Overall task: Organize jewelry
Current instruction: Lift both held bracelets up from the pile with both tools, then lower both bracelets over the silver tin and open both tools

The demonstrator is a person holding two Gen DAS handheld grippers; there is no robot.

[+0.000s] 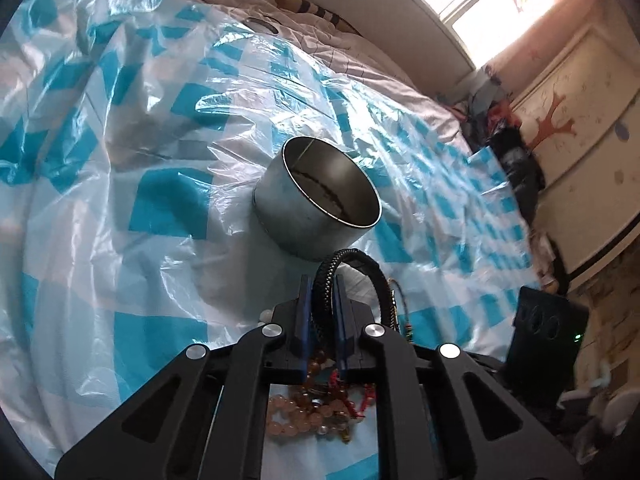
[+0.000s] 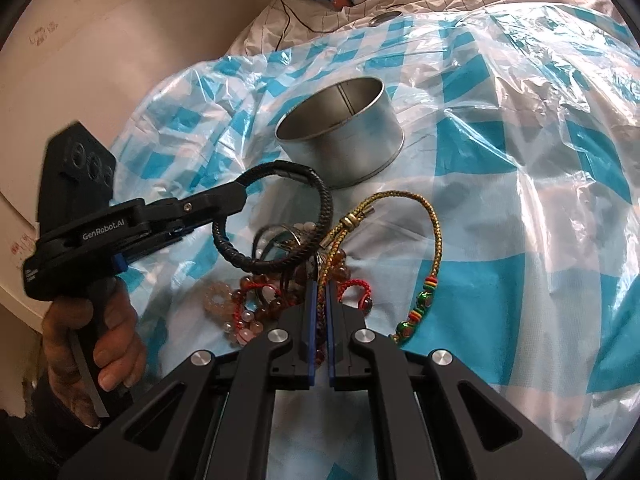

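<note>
My left gripper (image 1: 323, 280) is shut on a black braided bracelet (image 1: 352, 258), which it holds clear of the sheet. The right wrist view shows that gripper (image 2: 242, 194) from the side, with the black bracelet (image 2: 320, 216) hanging from it as a ring. My right gripper (image 2: 320, 286) is shut on a gold braided cord bracelet (image 2: 436, 216) with coloured beads at its end. Beneath both lies a tangled pile of bead bracelets (image 2: 256, 308), also visible under the left fingers (image 1: 308, 408). Beyond stands an open round metal tin (image 1: 316, 196) (image 2: 340, 132) with a dark strand inside.
A crinkled blue-and-white checked plastic sheet (image 1: 120, 200) (image 2: 520, 200) covers the bed. A small round lid (image 2: 386, 18) lies at the far end near pillows. A person's hand (image 2: 100, 340) grips the left gripper's handle. A cabinet (image 1: 568, 112) stands at the bed's right side.
</note>
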